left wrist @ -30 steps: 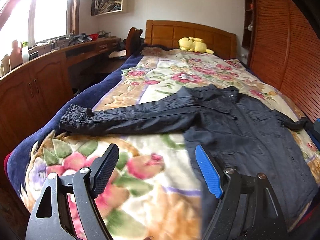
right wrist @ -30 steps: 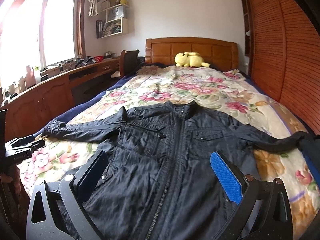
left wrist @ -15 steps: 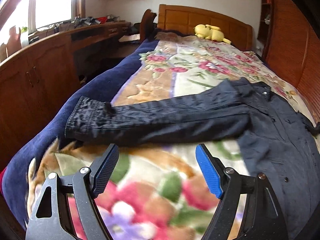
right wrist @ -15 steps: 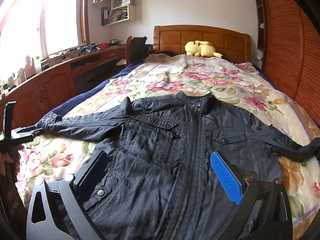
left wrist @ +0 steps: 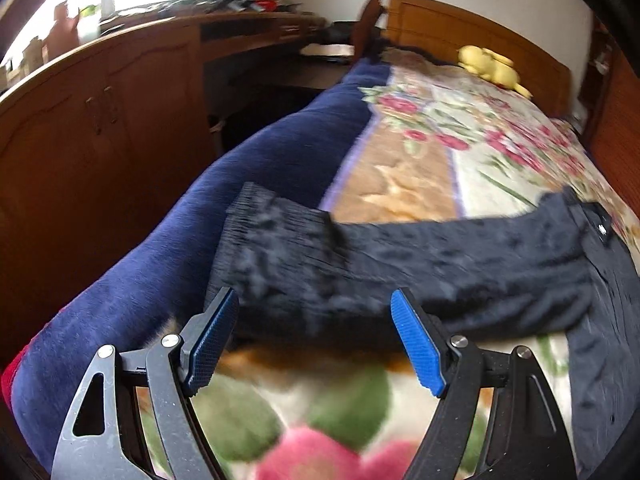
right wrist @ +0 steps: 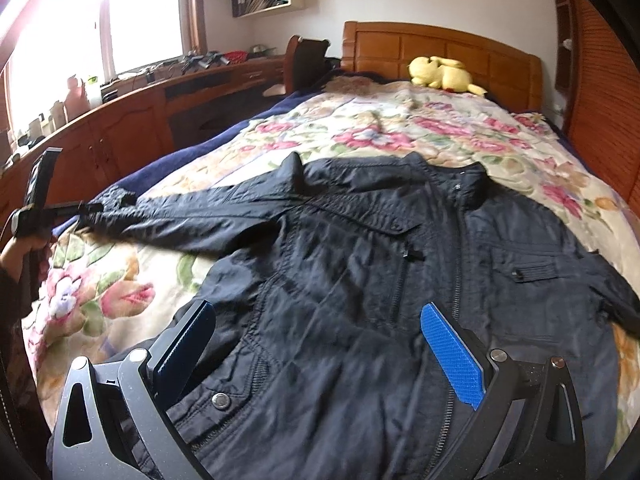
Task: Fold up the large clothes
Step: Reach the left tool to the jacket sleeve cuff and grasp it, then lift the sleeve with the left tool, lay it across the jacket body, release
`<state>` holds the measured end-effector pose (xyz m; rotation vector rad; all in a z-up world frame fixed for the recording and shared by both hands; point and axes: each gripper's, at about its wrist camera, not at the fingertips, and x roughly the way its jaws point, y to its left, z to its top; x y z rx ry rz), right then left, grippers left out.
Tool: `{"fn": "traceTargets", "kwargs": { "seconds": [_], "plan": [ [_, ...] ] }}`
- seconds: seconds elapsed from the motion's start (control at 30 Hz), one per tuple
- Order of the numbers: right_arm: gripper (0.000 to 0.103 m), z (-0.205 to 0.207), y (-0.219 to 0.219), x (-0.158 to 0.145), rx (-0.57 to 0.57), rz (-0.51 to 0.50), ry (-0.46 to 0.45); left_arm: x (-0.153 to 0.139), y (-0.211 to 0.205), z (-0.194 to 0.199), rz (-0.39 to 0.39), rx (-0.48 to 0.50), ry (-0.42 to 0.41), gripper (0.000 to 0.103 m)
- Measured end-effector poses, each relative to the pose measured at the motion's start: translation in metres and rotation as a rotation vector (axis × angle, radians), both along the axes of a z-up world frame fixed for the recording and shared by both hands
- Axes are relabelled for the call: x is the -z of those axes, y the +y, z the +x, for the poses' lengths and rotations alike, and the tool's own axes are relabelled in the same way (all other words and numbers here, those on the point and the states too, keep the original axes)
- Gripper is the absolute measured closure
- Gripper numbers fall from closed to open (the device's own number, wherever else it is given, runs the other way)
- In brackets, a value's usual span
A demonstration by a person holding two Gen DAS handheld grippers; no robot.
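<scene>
A black jacket (right wrist: 400,280) lies face up and zipped on the floral bedspread (right wrist: 360,136), collar toward the headboard. Its left sleeve (left wrist: 400,256) stretches out toward the bed's left side, ending in a ribbed cuff (left wrist: 276,236). My left gripper (left wrist: 316,344) is open, its blue pads just short of that cuff, with nothing between them. In the right wrist view the left gripper (right wrist: 86,210) shows at the cuff, held by a hand (right wrist: 18,252). My right gripper (right wrist: 316,356) hangs open over the jacket's lower front, empty.
A yellow plush toy (right wrist: 440,74) lies by the wooden headboard (right wrist: 440,46). A wooden desk and cabinets (left wrist: 100,92) run along the left wall, close to the bed's navy edge (left wrist: 260,156). A slatted wooden wardrobe (right wrist: 600,92) stands on the right.
My left gripper has moved left and forward to the sleeve's cuff, still open. My right gripper has drifted closer over the jacket's front, still open.
</scene>
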<state>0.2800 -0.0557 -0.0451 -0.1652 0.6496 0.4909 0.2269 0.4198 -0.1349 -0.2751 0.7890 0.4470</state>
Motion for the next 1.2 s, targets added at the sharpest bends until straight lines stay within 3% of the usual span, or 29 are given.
{"fn": "traceTargets", "kwargs": {
  "seconds": [0.2, 0.33, 0.4, 0.47, 0.53, 0.57, 0.87, 1.0, 1.2],
  "plan": [
    [0.001, -0.005, 0.001, 0.001, -0.034, -0.015, 0.022, 0.017, 0.033, 0.001, -0.074, -0.094, 0.029, 0.023],
    [0.001, -0.007, -0.001, 0.0, -0.04, -0.027, 0.028, 0.022, 0.034, -0.002, -0.082, -0.089, 0.026, 0.025],
    [0.001, -0.007, -0.004, 0.0, -0.039, -0.03, 0.031, 0.022, 0.032, -0.002, -0.099, -0.069, 0.016, 0.04],
    [0.001, -0.006, -0.006, -0.001, -0.035, -0.03, 0.031, 0.025, 0.031, 0.001, -0.155, -0.037, 0.021, 0.071],
    [0.001, -0.002, -0.008, -0.001, -0.028, -0.031, 0.026, 0.025, 0.028, 0.004, -0.185, -0.021, 0.012, 0.091],
    [0.001, -0.001, -0.009, -0.002, -0.024, -0.03, 0.023, 0.022, 0.026, 0.005, -0.176, -0.022, 0.009, 0.094],
    [0.001, -0.013, -0.038, -0.011, 0.029, -0.009, -0.001, -0.069, -0.059, 0.03, -0.064, 0.167, -0.123, 0.095],
    [0.001, -0.021, -0.056, -0.021, 0.053, 0.011, -0.02, -0.106, -0.128, 0.057, -0.037, 0.298, -0.169, 0.096],
    [0.001, -0.039, -0.091, -0.039, 0.102, 0.04, -0.061, -0.138, -0.232, 0.088, -0.037, 0.507, -0.203, 0.096]
  ]
}}
